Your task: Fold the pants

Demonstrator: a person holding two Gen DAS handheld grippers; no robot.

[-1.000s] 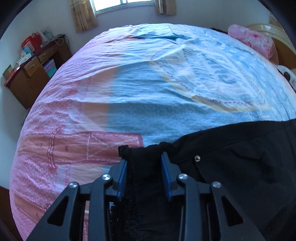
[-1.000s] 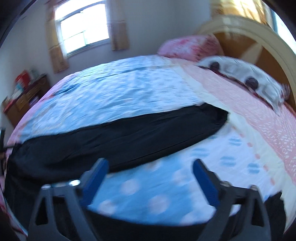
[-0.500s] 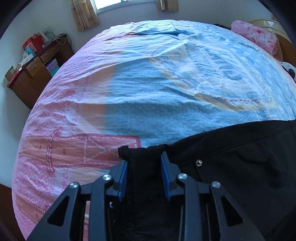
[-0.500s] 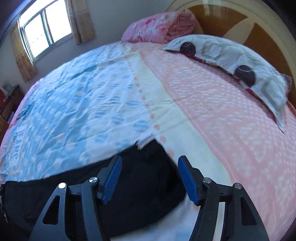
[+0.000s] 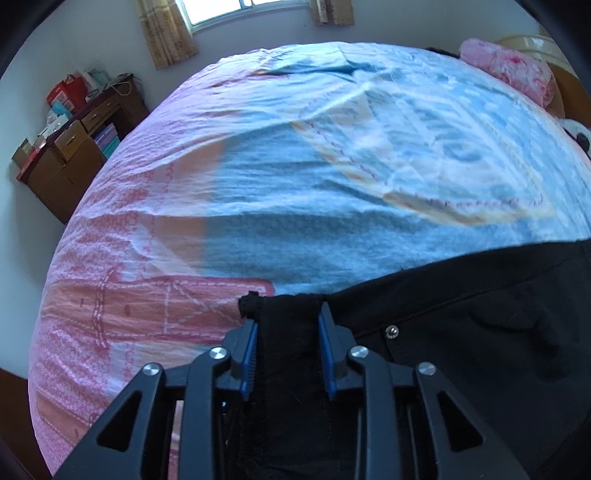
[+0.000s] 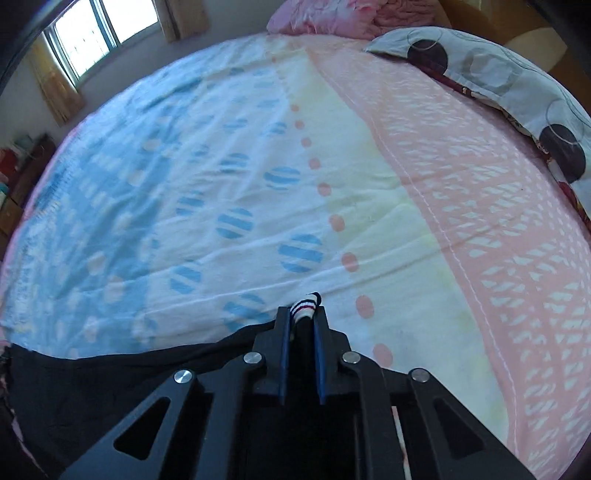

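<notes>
Black pants (image 5: 480,325) lie on the bed, stretching right from my left gripper. My left gripper (image 5: 288,343) is shut on the bunched waistband end of the pants, and a small metal button (image 5: 391,331) shows just right of it. In the right wrist view the pants (image 6: 110,384) run off to the lower left. My right gripper (image 6: 301,332) is shut on the leg end of the pants, where a white striped cuff (image 6: 306,304) sticks out between the pads.
The bed sheet (image 5: 295,184) is blue, pink and cream, wrinkled. A wooden dresser (image 5: 74,147) stands at the left wall. A spotted pillow (image 6: 498,77) and a pink blanket (image 6: 332,18) lie by the headboard. A window (image 6: 99,33) is at the far wall.
My right gripper swung right along the pant leg to its end and closed on the cuff. My left gripper stayed shut on the waistband, barely moving.
</notes>
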